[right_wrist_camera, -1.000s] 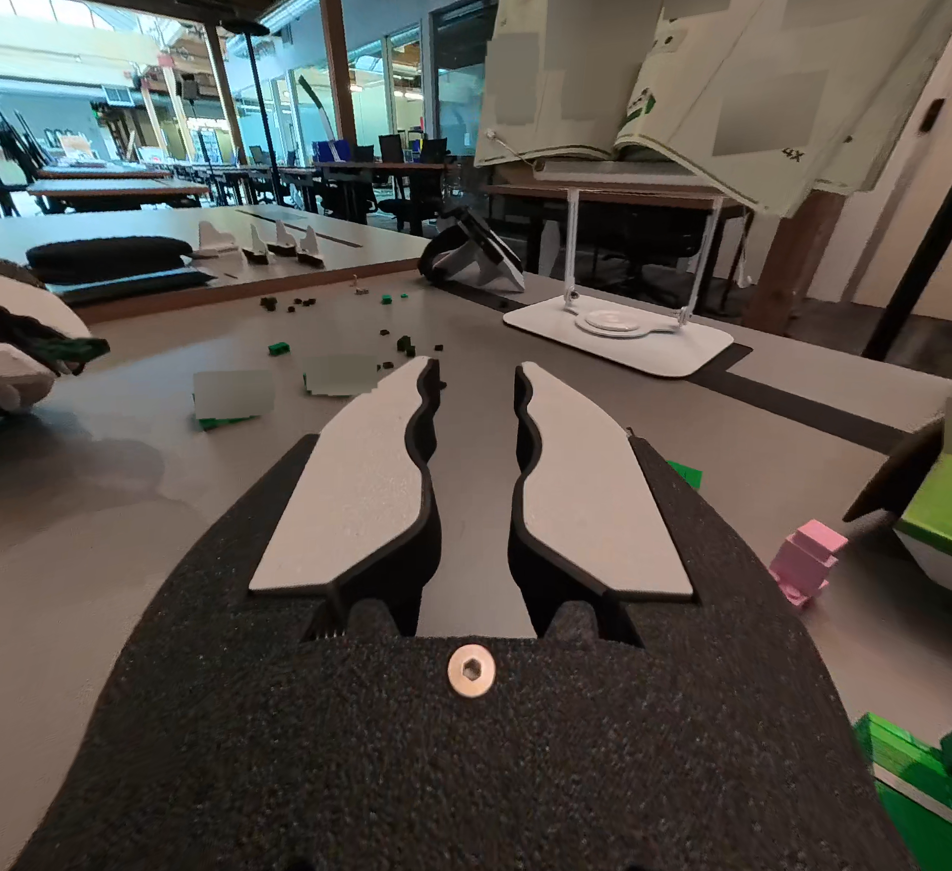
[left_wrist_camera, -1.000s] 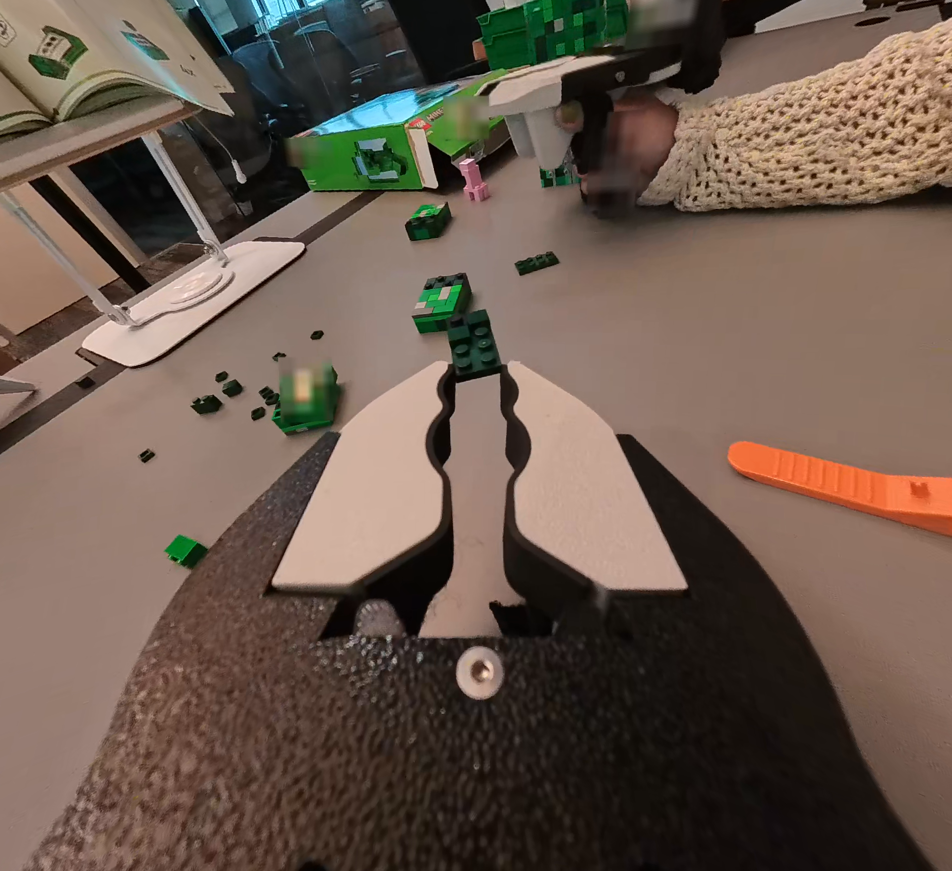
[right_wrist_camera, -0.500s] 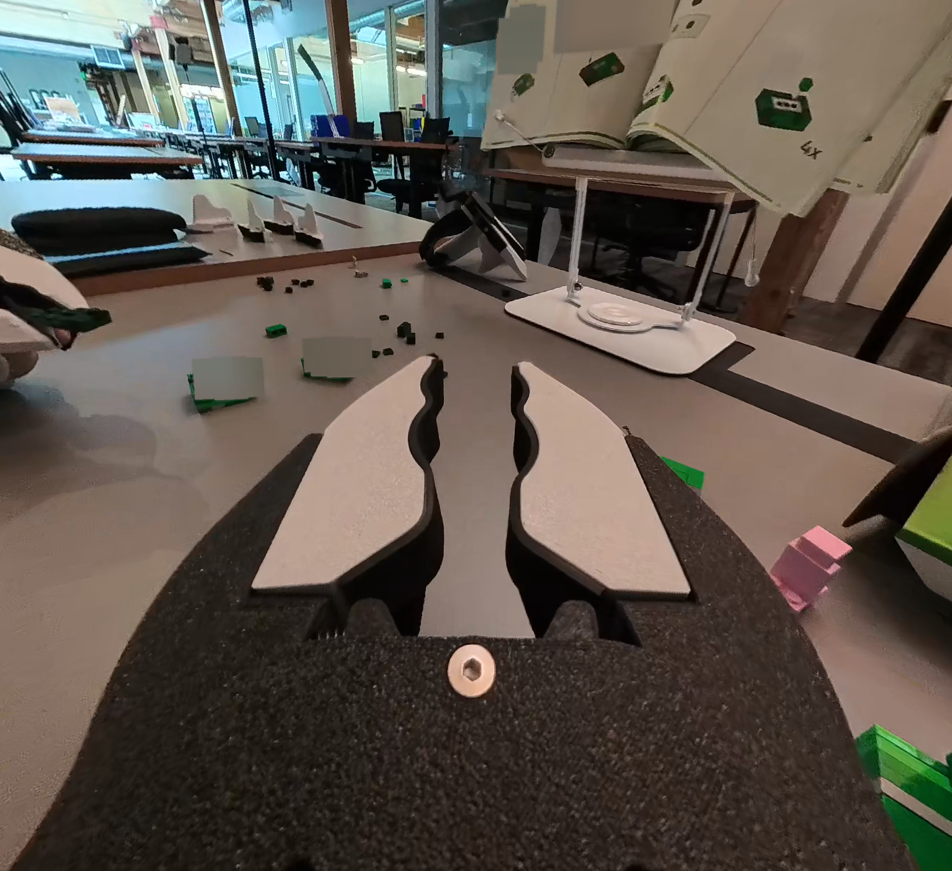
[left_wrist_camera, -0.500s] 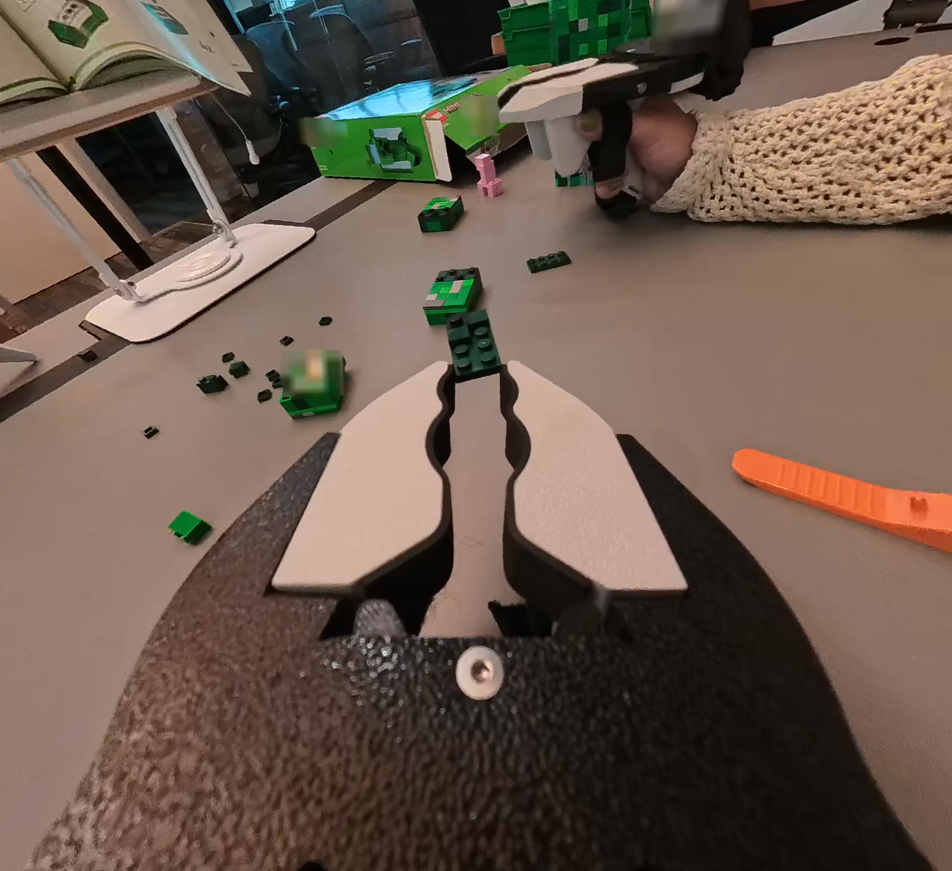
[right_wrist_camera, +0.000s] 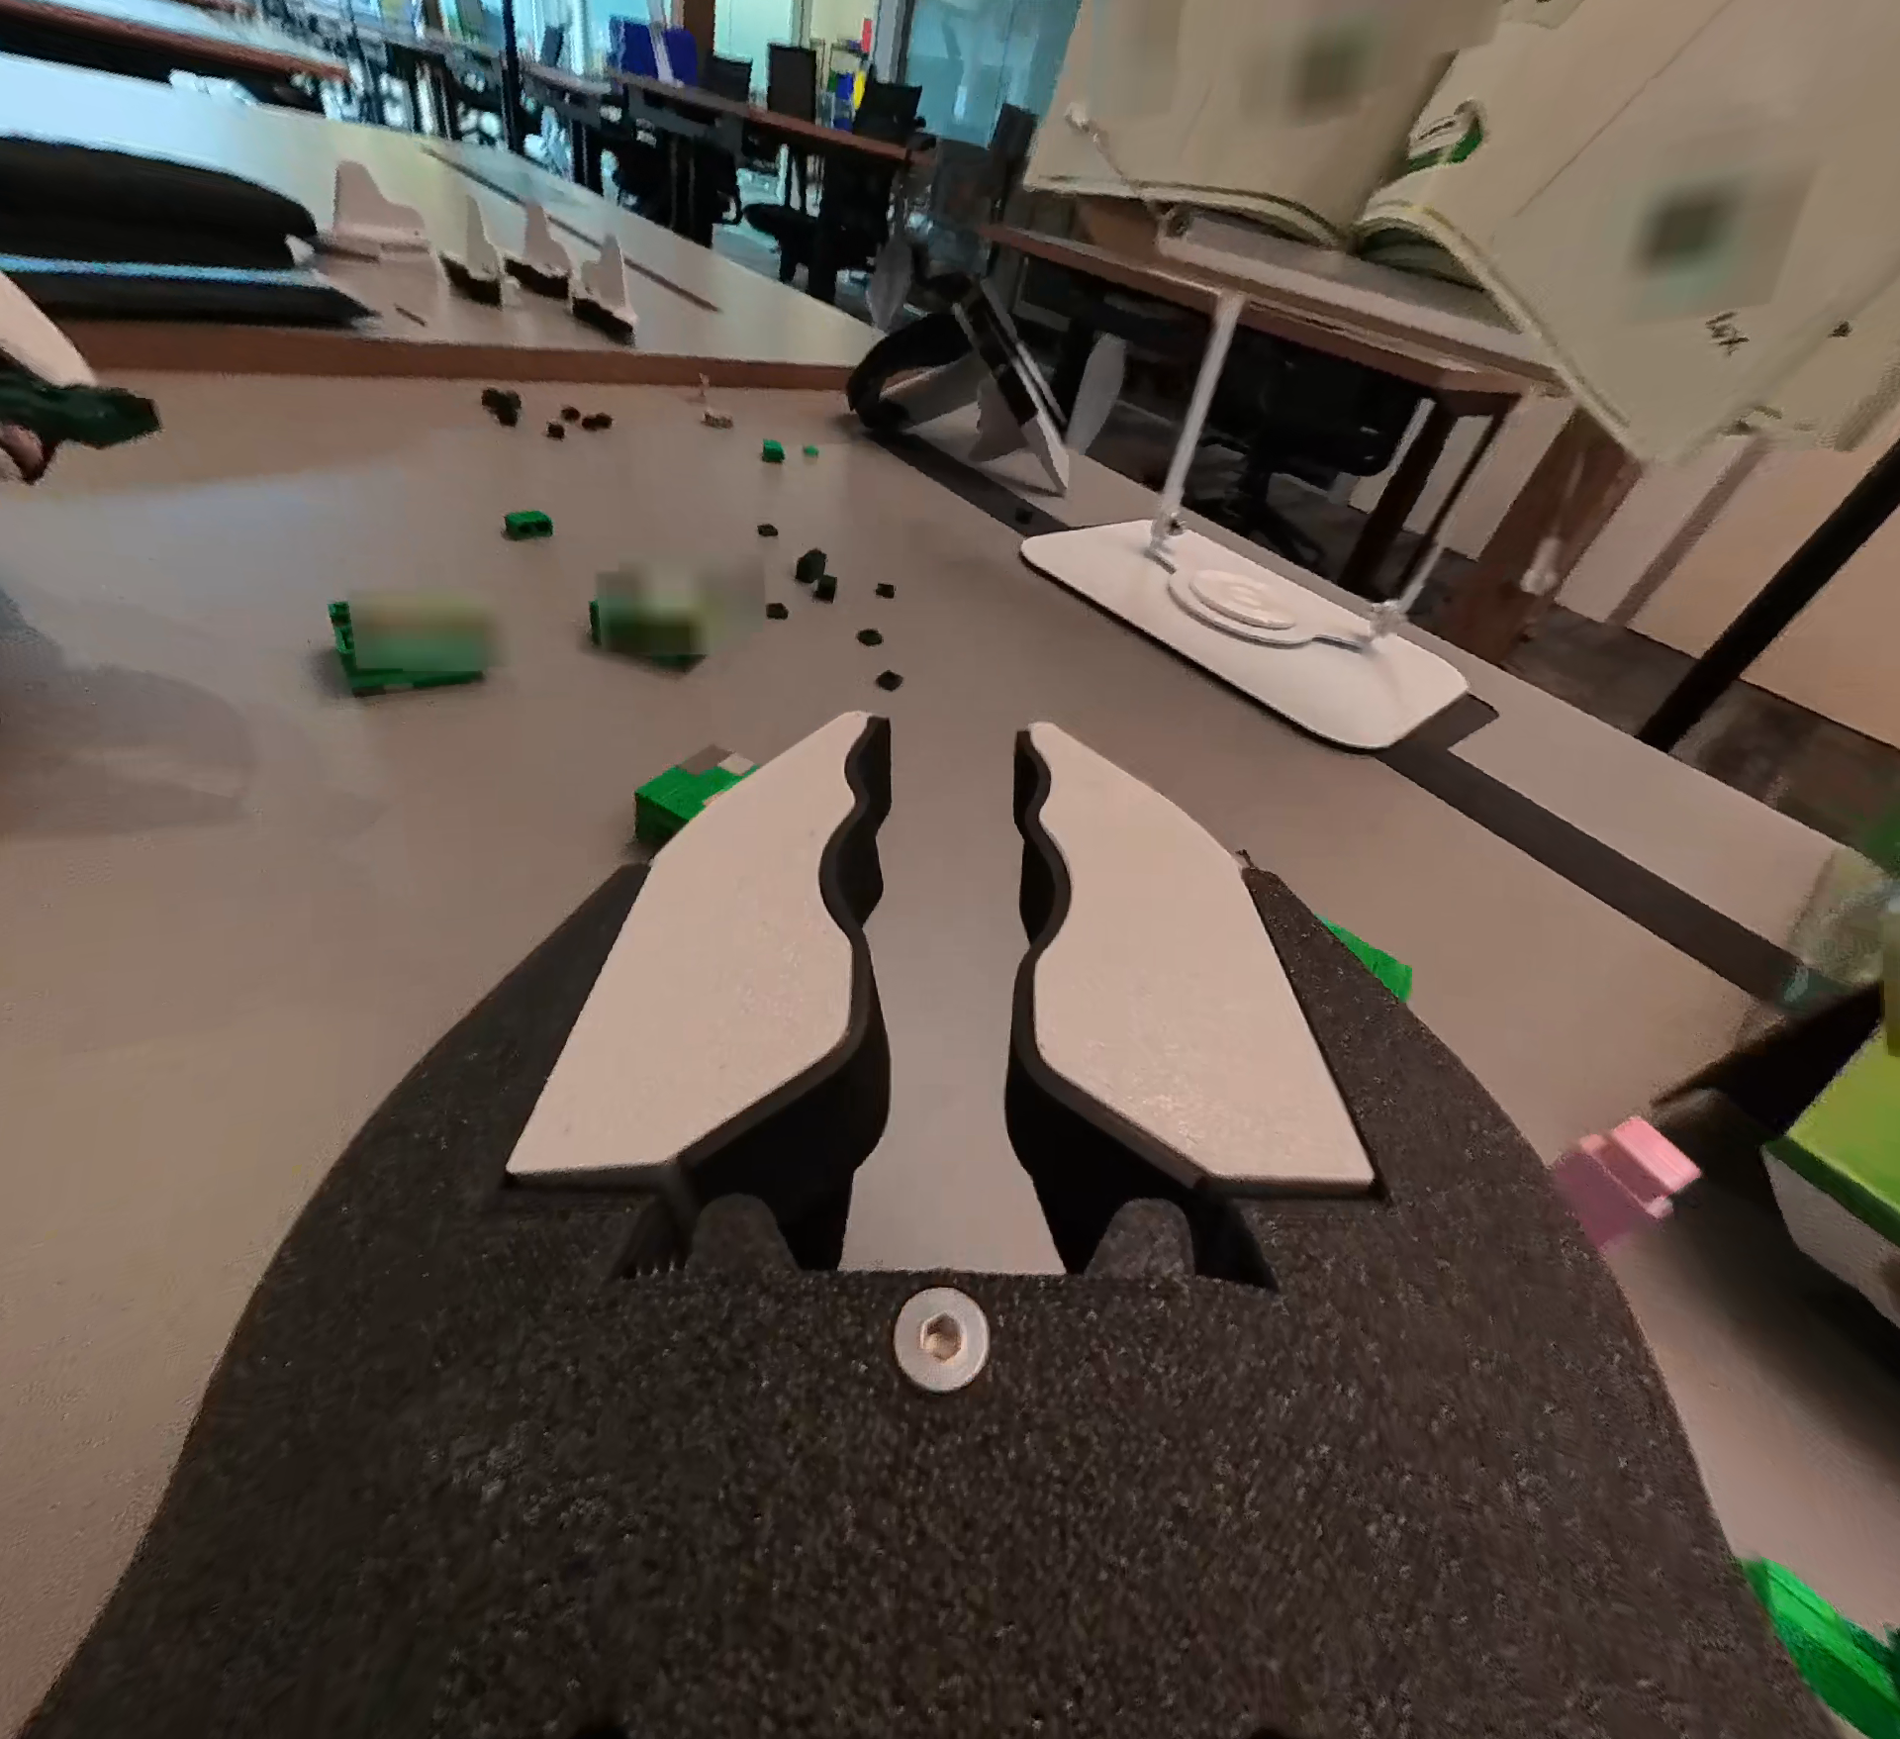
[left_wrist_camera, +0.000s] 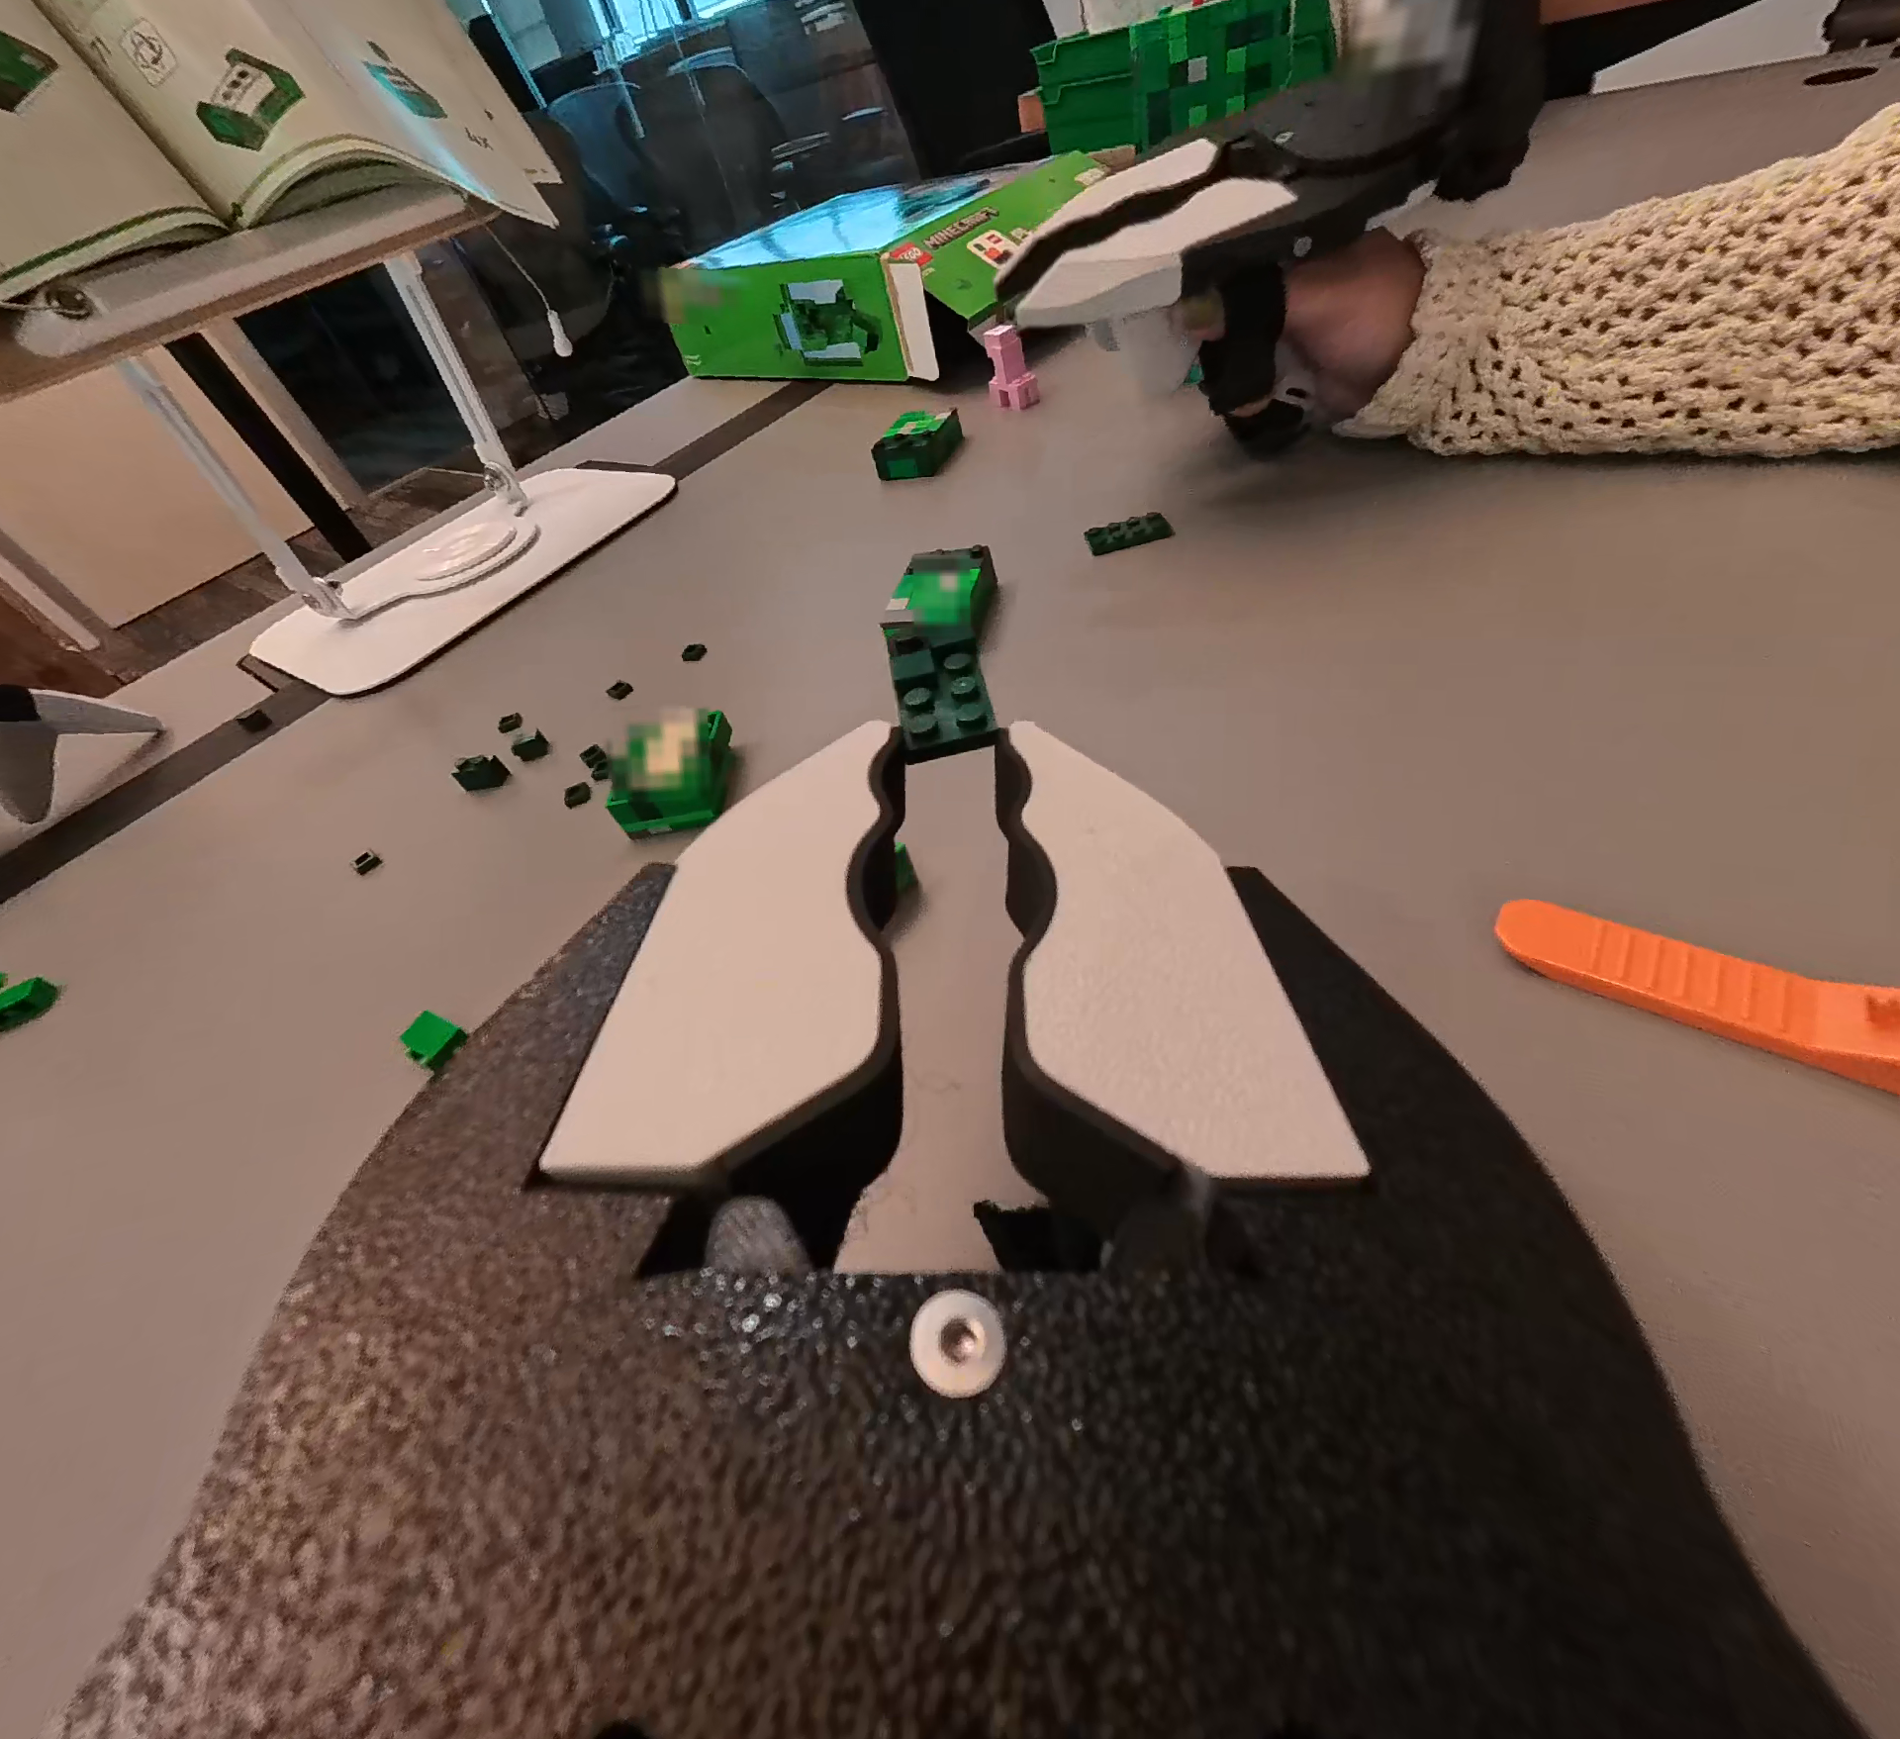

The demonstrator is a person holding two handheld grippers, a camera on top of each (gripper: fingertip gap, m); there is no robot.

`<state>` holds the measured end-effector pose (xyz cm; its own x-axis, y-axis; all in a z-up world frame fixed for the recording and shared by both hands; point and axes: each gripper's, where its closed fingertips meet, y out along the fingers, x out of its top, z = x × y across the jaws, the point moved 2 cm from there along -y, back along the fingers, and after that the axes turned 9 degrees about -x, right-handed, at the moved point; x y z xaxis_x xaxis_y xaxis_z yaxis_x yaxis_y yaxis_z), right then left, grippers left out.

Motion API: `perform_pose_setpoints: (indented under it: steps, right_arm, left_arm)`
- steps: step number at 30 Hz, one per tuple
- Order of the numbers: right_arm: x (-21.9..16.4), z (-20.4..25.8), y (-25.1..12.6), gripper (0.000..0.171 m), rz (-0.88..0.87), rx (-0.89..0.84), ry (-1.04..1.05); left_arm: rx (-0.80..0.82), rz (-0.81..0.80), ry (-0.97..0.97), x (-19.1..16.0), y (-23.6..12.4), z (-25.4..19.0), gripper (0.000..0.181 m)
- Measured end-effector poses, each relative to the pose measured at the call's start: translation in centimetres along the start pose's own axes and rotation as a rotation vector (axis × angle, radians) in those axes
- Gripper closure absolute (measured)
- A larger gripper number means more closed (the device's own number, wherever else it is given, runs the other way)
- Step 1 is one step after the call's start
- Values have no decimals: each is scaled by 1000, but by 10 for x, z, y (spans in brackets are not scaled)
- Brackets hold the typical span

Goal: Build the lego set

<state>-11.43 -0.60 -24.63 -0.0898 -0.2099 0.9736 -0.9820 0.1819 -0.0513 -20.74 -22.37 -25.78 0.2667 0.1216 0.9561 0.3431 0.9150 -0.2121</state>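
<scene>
My left gripper (left_wrist_camera: 951, 742) is shut on a dark green studded plate (left_wrist_camera: 944, 695), held just above the grey table. Beyond it lies a small green block assembly (left_wrist_camera: 941, 591) and another small green assembly (left_wrist_camera: 670, 771) to the left. My right gripper (right_wrist_camera: 951, 731) is open and empty, above the table; it also shows in the left wrist view (left_wrist_camera: 1152, 235), held by a hand in a knitted sleeve. A small green assembly (right_wrist_camera: 684, 795) sits just left of its left finger. Loose dark green bits (right_wrist_camera: 823, 574) lie scattered ahead.
An open instruction booklet (left_wrist_camera: 185, 44) rests on a white stand (left_wrist_camera: 463, 579) at the left. A green set box (left_wrist_camera: 823, 317), a pink figure (left_wrist_camera: 1010, 366) and a large green build (left_wrist_camera: 1193, 80) stand at the back. An orange brick separator (left_wrist_camera: 1696, 990) lies at the right. Spacing between my two grippers at the tips: around 20 cm. The orange brick separator (left_wrist_camera: 1696, 990) lies some 15 cm from my left tips, 25 cm from my right tips.
The right gripper has swung left and lifted, its view now blurred and tilted down toward the bricks. The left gripper has kept its hold on the plate and moved slightly forward.
</scene>
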Motion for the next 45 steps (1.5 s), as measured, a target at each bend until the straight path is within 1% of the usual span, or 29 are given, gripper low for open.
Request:
perform_pose_setpoints:
  steps: [2, 4, 7, 9, 12, 15, 17, 19, 22, 24, 27, 33, 35, 37, 40, 45]
  right_arm:
    - [4, 12, 8, 149, 26, 63, 2]
    - [19, 25, 23, 148, 10, 120, -25]
    - [48, 55, 62, 148, 8, 252, -103]
    - [61, 82, 93, 148, 72, 384, -145]
    - [68, 124, 141, 150, 225, 576, -202]
    - [65, 161, 190, 153, 392, 706, -235]
    - [59, 182, 223, 159, 556, 759, -171]
    - [55, 204, 252, 161, 728, 807, -39]
    - [57, 235, 283, 164, 901, 891, 152]
    - [54, 250, 299, 164, 990, 884, 162]
    - [48, 267, 318, 163, 1065, 858, 85]
    - [44, 297, 345, 164, 1136, 818, -74]
    - [38, 302, 348, 165, 1192, 811, -157]
    - [34, 307, 349, 165, 1207, 816, -245]
    - [36, 320, 342, 164, 1248, 865, -207]
    - [29, 320, 349, 166, 1233, 788, -315]
  left_arm:
    - [8, 7, 4, -1, 0, 1, 166]
    - [20, 17, 8, -2, 0, 2, 166]
    - [39, 31, 12, -5, 1, 4, 165]
    - [44, 33, 8, -6, 0, 6, 165]
    - [39, 30, -8, -7, 0, 7, 166]
    - [42, 35, -3, -8, 1, 7, 165]
    - [42, 44, 4, -9, 1, 7, 165]
    - [44, 58, 12, -10, 2, 6, 166]
    - [45, 73, 22, -12, 3, 6, 165]
    - [43, 78, 25, -13, 3, 6, 165]
    - [41, 77, 22, -13, 3, 6, 165]
    - [41, 84, 30, -14, 4, 5, 166]
    - [42, 85, 31, -14, 4, 6, 165]
    - [44, 84, 30, -14, 3, 6, 166]
    - [46, 79, 26, -14, 2, 6, 165]
    - [44, 86, 33, -14, 3, 6, 165]
